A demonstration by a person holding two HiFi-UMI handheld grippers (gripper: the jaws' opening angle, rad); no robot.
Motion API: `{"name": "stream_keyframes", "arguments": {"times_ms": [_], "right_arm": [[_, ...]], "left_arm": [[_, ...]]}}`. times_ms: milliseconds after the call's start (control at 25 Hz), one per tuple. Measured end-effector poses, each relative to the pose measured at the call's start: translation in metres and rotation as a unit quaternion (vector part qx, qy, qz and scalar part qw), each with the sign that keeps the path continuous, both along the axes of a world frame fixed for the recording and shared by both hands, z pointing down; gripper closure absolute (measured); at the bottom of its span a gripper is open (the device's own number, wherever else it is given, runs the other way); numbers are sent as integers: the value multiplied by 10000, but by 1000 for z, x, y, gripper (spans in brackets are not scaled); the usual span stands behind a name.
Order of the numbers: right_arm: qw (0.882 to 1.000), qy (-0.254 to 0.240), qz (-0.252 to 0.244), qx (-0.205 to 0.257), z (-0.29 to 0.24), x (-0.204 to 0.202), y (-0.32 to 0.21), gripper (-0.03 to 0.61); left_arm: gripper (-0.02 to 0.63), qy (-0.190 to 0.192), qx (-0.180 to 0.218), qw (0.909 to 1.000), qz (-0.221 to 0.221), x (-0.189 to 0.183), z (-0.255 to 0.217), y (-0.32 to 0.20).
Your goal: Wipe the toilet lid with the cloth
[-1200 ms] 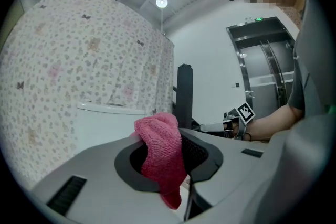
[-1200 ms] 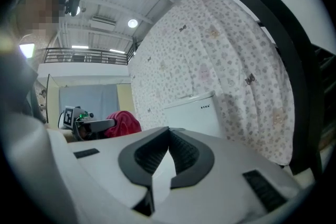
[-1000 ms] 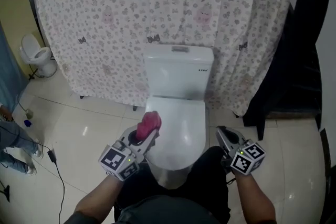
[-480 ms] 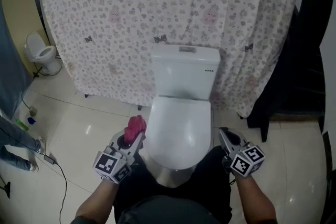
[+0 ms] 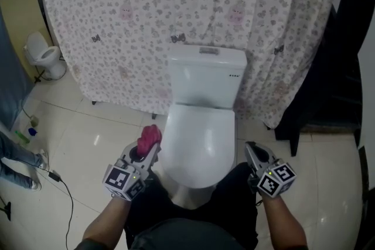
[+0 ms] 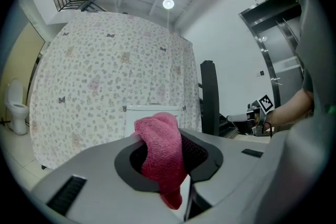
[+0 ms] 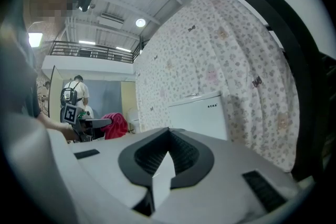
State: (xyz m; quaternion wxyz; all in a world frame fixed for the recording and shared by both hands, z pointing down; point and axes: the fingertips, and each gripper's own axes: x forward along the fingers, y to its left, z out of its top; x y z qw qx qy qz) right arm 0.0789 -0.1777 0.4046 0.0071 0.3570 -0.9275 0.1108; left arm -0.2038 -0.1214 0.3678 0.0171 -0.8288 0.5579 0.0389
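Toilet lid [image 5: 199, 137] closed, floral curtain [image 5: 146, 20] behind

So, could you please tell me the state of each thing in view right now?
toilet lid: down, closed
cloth: bunched, clamped in the left gripper
left gripper: jaws shut on the cloth
right gripper: jaws together, holding nothing
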Motion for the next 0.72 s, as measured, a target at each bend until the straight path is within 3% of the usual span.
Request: {"name": "stream_keyframes", "arguments": {"times_ms": [720], "right_arm": [[10000,1,-47,70,1,0,1,578]], "left_arm": [[528,125,-53,9997,-227,-16,3,0]]}}
